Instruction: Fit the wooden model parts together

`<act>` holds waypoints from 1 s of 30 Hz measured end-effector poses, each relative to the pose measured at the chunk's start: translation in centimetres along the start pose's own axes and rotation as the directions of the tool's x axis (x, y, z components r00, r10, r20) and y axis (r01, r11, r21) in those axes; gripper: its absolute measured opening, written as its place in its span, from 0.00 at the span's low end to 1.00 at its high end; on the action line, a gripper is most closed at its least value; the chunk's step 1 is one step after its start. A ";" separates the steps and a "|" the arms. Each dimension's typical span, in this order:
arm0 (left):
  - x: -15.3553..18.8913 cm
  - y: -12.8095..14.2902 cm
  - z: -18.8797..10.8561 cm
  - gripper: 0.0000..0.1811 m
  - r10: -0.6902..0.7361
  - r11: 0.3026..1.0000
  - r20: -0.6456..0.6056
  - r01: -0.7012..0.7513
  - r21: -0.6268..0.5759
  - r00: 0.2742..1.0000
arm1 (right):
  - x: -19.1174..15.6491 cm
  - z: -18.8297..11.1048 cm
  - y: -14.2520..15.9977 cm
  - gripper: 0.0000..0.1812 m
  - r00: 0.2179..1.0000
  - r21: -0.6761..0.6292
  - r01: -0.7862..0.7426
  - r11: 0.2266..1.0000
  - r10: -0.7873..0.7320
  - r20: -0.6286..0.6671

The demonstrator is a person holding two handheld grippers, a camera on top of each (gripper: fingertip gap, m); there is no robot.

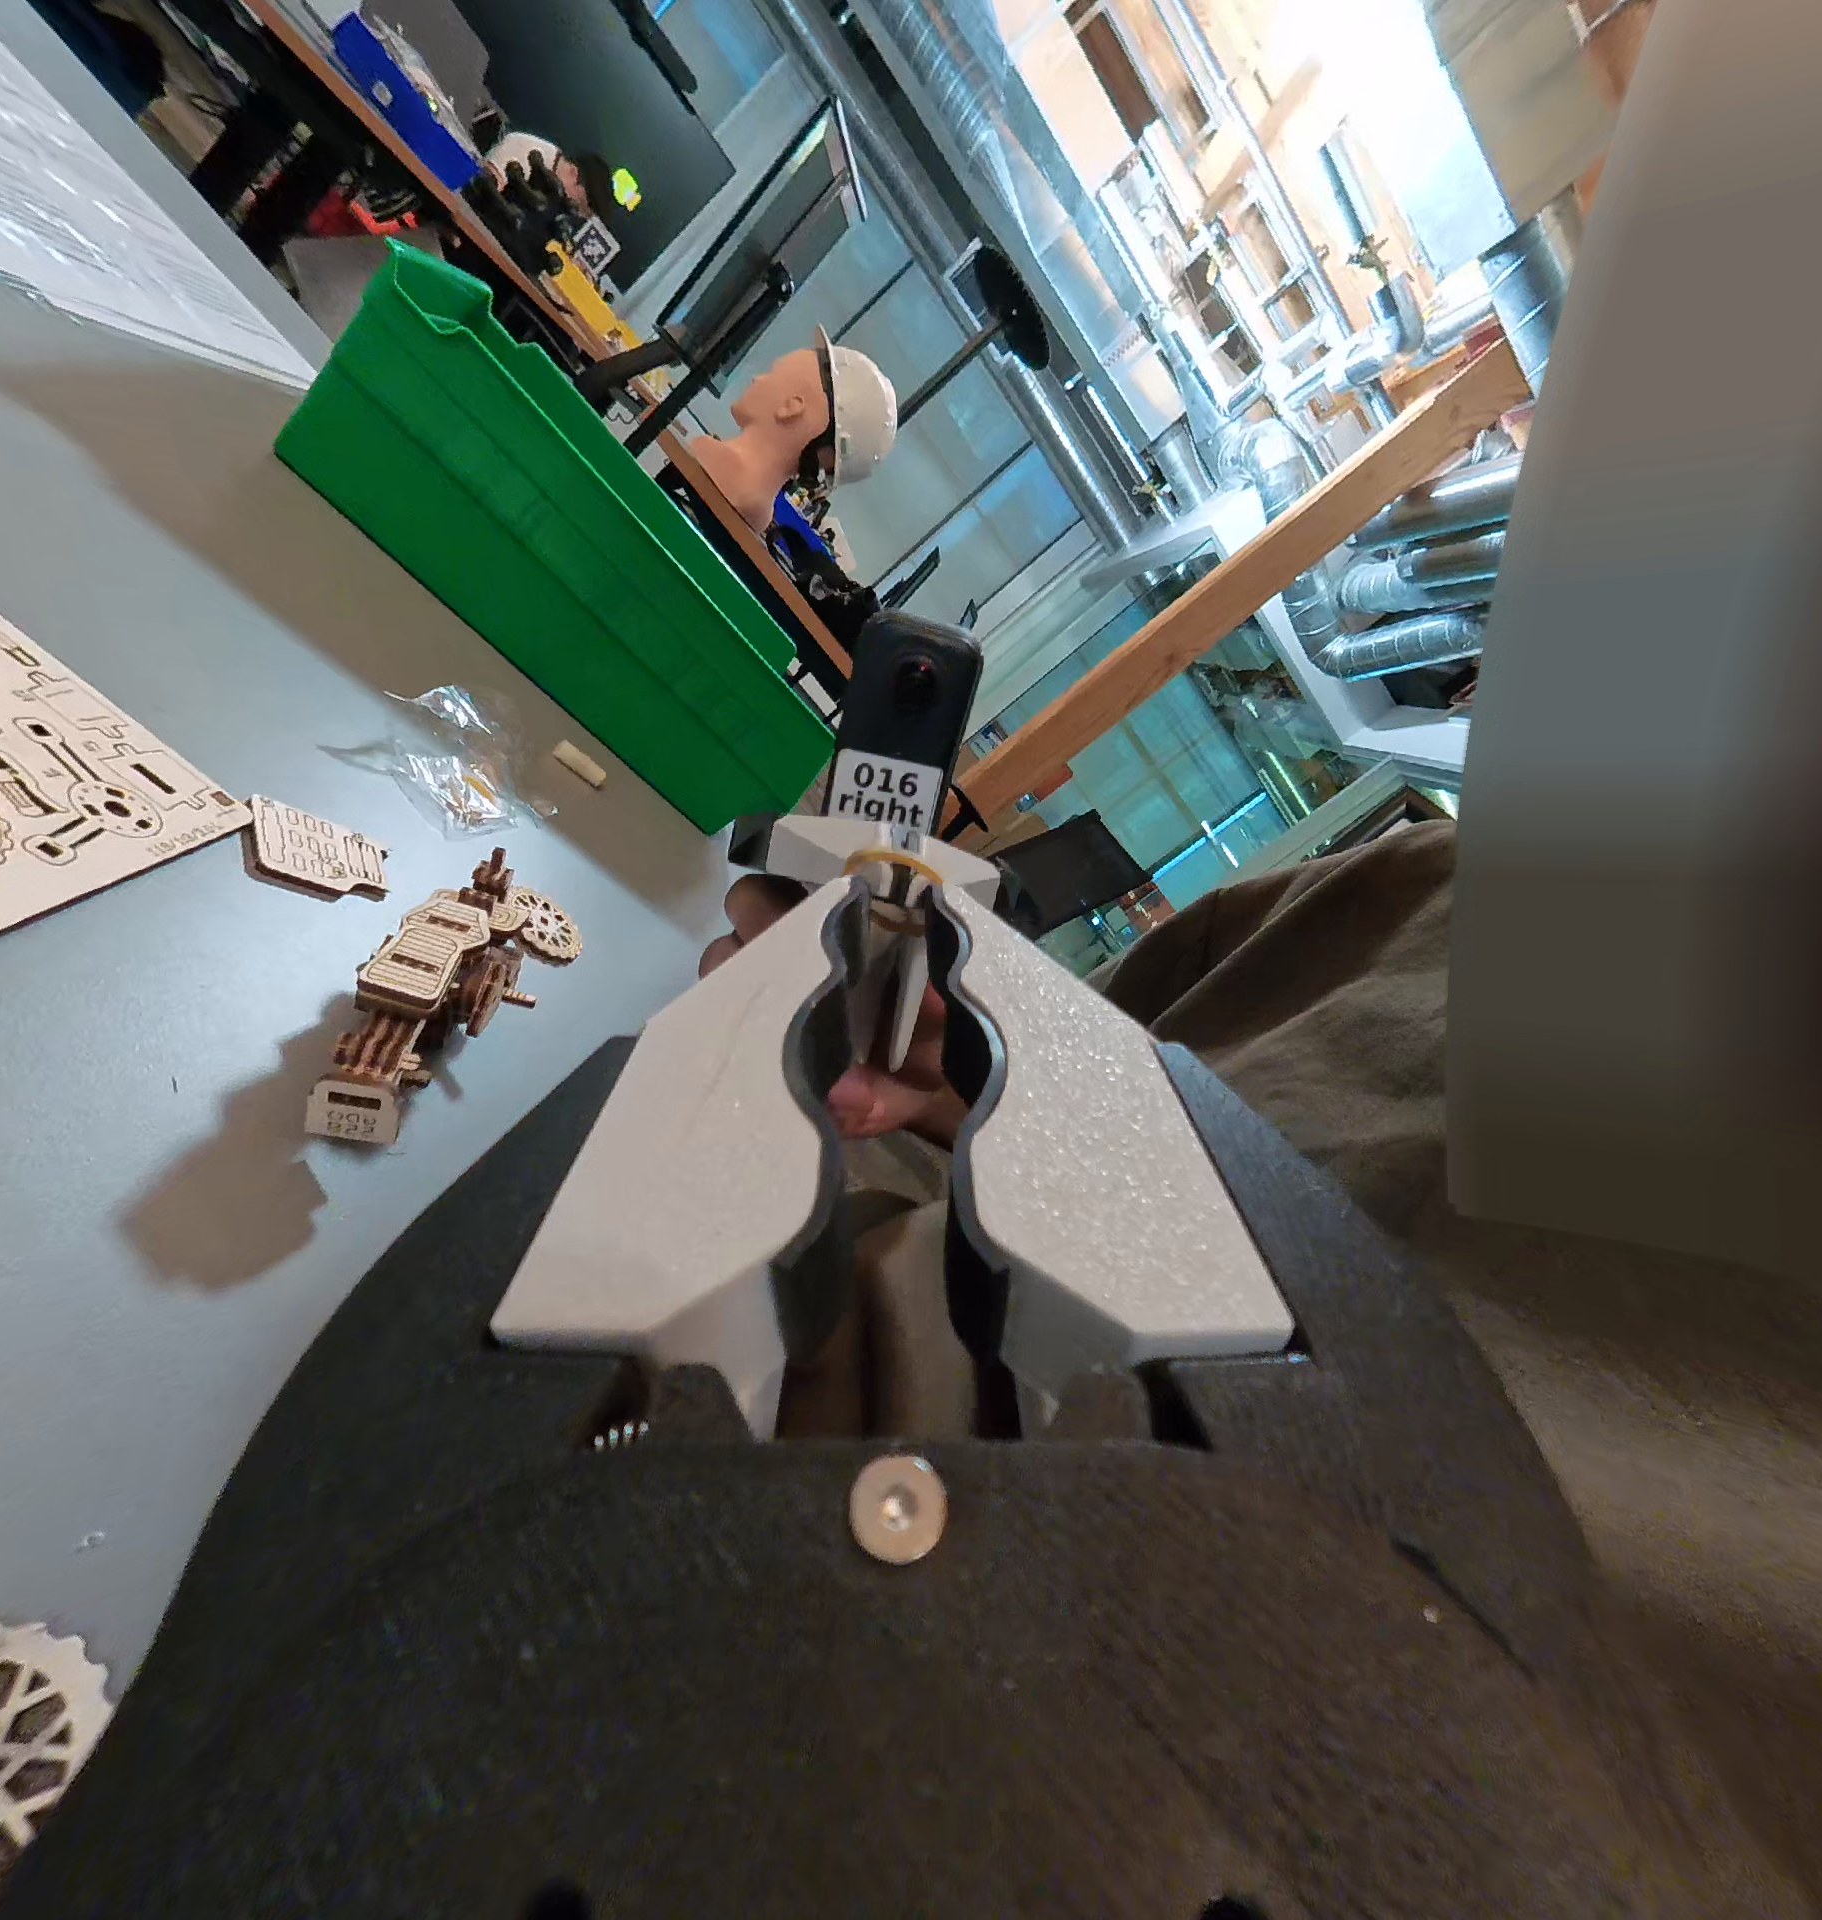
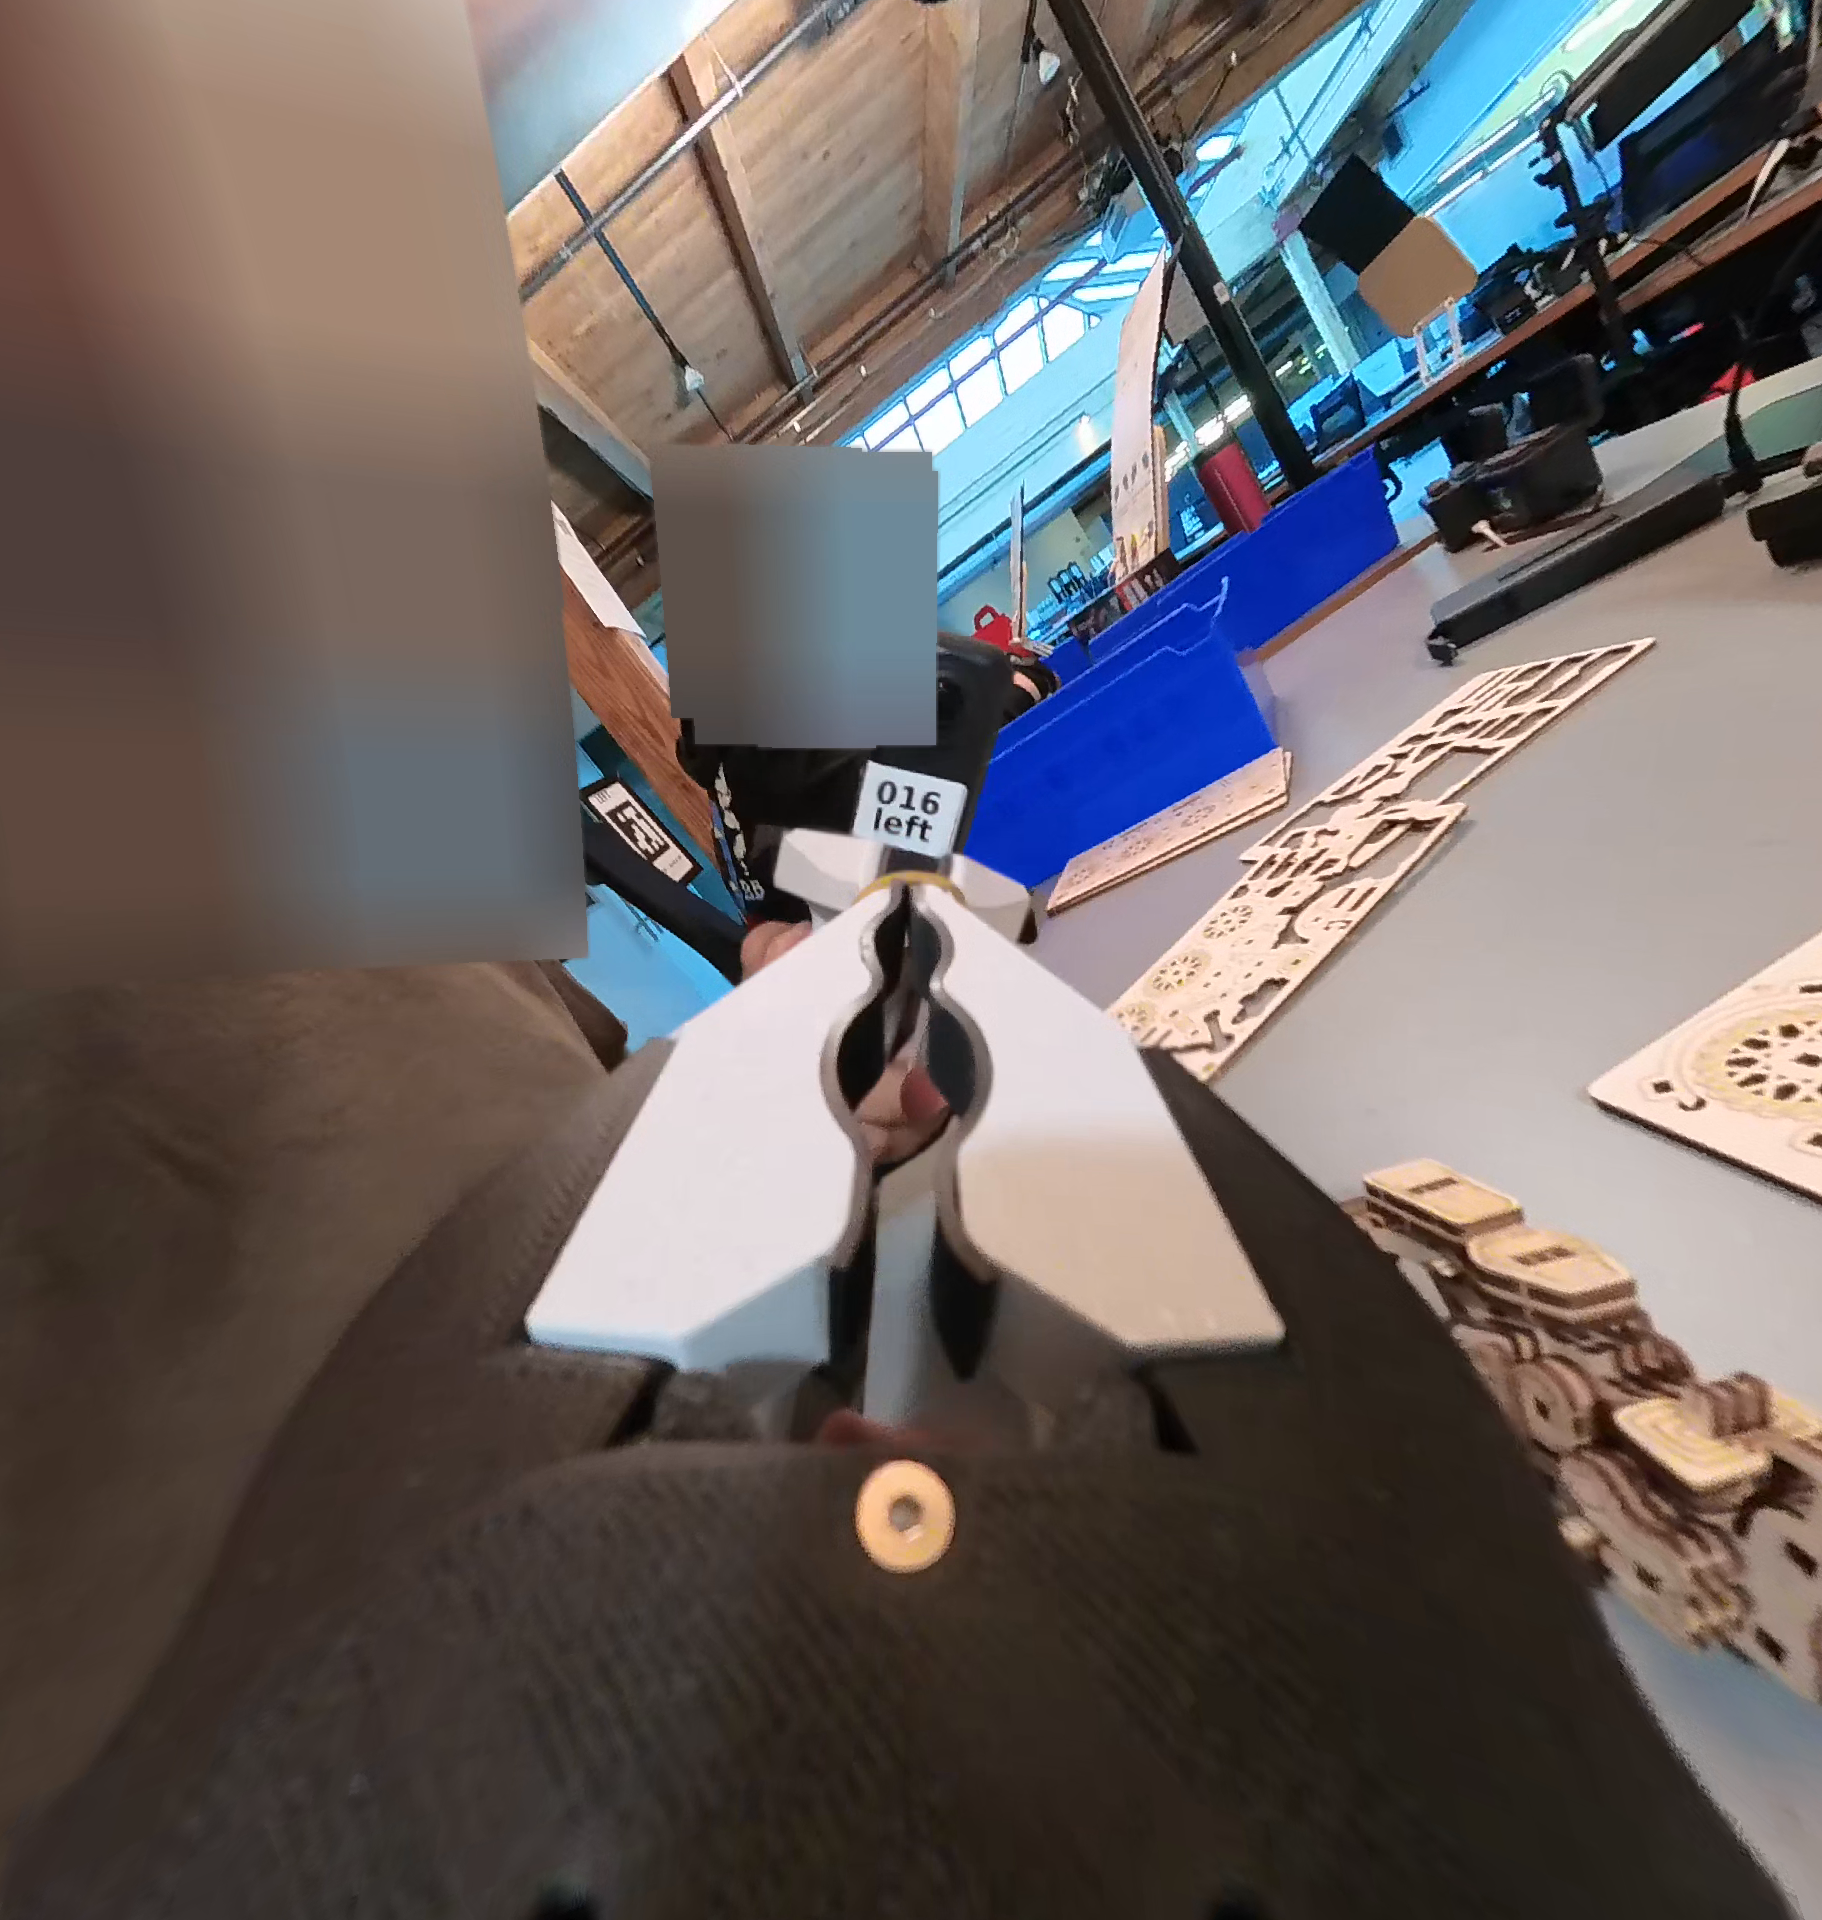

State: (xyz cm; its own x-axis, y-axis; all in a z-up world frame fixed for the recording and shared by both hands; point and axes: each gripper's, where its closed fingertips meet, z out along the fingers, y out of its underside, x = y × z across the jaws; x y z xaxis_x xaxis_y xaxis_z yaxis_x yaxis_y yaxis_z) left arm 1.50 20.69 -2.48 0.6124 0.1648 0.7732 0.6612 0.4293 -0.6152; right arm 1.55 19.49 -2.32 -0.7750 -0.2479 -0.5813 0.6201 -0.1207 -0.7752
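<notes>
At the left of the left wrist view lie a punched plywood sheet (image 1: 45, 769), a loose panel (image 1: 315, 844) and the half-built wooden model (image 1: 439, 977), flat on the grey table (image 1: 159, 1299) within easy reach. Above them the green bin (image 1: 533, 540) hides its contents. At centre the left gripper (image 1: 891, 904) and right gripper (image 2: 905, 914) meet tip to tip, both closed on nothing visible, probably resting between steps. The blue bin (image 2: 1125, 758) is equally unreadable.
</notes>
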 end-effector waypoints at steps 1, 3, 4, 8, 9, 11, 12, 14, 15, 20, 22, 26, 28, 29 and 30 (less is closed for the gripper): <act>-0.1 0.1 0.0 0.05 0.000 1.000 0.006 0.000 -0.011 1.000 | 0.1 0.0 0.2 0.00 1.000 -0.016 0.006 1.000 -0.006 -0.004; -0.2 0.5 0.0 0.05 0.006 0.999 0.010 -0.005 -0.037 1.000 | 0.1 -0.1 0.5 0.00 1.000 -0.054 0.024 0.998 -0.024 -0.007; -0.3 0.7 0.0 0.05 0.007 0.999 0.011 -0.006 -0.051 1.000 | 0.1 -0.2 0.7 0.00 0.999 -0.078 0.033 0.996 -0.034 -0.006; -0.5 1.4 0.2 0.06 -0.006 0.996 0.012 0.007 -0.088 1.000 | 0.2 -0.4 1.5 0.00 0.997 -0.154 0.068 0.986 -0.071 -0.014; -0.5 1.5 0.2 0.07 -0.014 0.996 0.009 0.015 -0.092 1.000 | 0.2 -0.5 1.6 0.00 0.997 -0.165 0.068 0.984 -0.072 -0.015; -0.7 1.7 0.2 0.07 -0.027 0.994 0.014 0.028 -0.101 1.000 | 0.3 -0.5 1.9 0.00 0.998 -0.188 0.059 0.980 -0.065 -0.023; -0.8 1.9 0.2 0.07 -0.028 0.994 0.018 0.030 -0.109 0.999 | 0.4 -0.6 2.1 0.00 0.998 -0.200 0.055 0.978 -0.061 -0.026; -0.9 2.0 0.2 0.07 -0.035 0.993 0.020 0.037 -0.116 0.999 | 0.4 -0.7 2.3 0.00 0.998 -0.214 0.041 0.976 -0.048 -0.030; -0.9 2.1 0.2 0.07 -0.041 0.992 0.021 0.043 -0.120 0.999 | 0.5 -0.7 2.3 0.00 0.998 -0.220 0.039 0.975 -0.047 -0.034; -1.4 2.5 0.2 0.08 -0.059 0.990 0.041 0.064 -0.126 0.997 | 0.9 -0.8 2.8 0.00 0.996 -0.253 0.041 0.967 -0.060 -0.068; -1.4 2.5 0.2 0.08 -0.091 0.988 0.033 0.095 -0.121 0.995 | 0.9 -0.8 3.0 0.00 0.995 -0.261 0.044 0.964 -0.065 -0.075; -1.4 3.0 0.3 0.11 -0.096 0.984 0.036 0.100 -0.148 0.995 | 0.9 -0.7 3.6 0.00 0.991 -0.306 0.079 0.949 -0.108 -0.079; -1.3 2.9 0.4 0.12 -0.140 0.982 0.014 0.141 -0.129 0.990 | 0.7 -0.5 3.7 0.00 0.989 -0.307 0.096 0.947 -0.127 -0.082; -1.4 3.0 0.4 0.12 -0.150 0.981 0.016 0.150 -0.126 0.989 | 0.8 -0.5 3.8 0.00 0.985 -0.317 0.112 0.942 -0.146 -0.087; -1.5 3.0 0.4 0.13 -0.145 0.981 0.023 0.147 -0.129 0.989 | 0.9 -0.5 3.9 0.00 0.983 -0.327 0.120 0.937 -0.158 -0.091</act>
State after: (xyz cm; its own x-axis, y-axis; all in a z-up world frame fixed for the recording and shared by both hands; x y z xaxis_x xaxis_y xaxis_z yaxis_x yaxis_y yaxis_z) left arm 2.43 22.11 -5.44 0.4996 0.1210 0.8578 0.7943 0.3310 -0.5094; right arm 3.18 19.30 -6.01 -0.8711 -0.1372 -0.4716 0.4481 0.1713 -0.8774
